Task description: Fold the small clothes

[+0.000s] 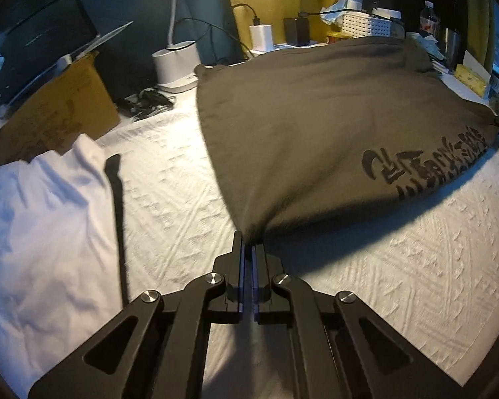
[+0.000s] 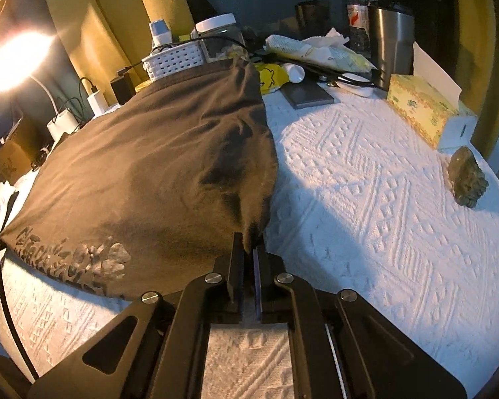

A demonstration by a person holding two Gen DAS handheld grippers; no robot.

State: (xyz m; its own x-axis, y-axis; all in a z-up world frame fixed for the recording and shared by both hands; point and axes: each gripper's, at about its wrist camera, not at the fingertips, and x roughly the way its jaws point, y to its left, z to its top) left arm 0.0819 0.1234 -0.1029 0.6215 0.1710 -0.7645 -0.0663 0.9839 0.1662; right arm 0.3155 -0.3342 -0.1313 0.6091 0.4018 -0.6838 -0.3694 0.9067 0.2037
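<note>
both your left tongs [image 1: 249, 249] and right tongs [image 2: 249, 244] pinch only thin corners of the brown garment [image 1: 316, 133], so a hard tug slips one free.

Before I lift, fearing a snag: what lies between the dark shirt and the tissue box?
Only bare white bedspread between the dark shirt and the tissue box, seen in the right wrist view.

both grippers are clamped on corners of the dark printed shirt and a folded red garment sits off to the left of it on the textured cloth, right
Not quite: the garment to the left is white, not red, as the left wrist view shows. The rest holds: the left gripper and right gripper are each shut on a corner of the dark printed shirt, which lies on the textured cloth.
</note>
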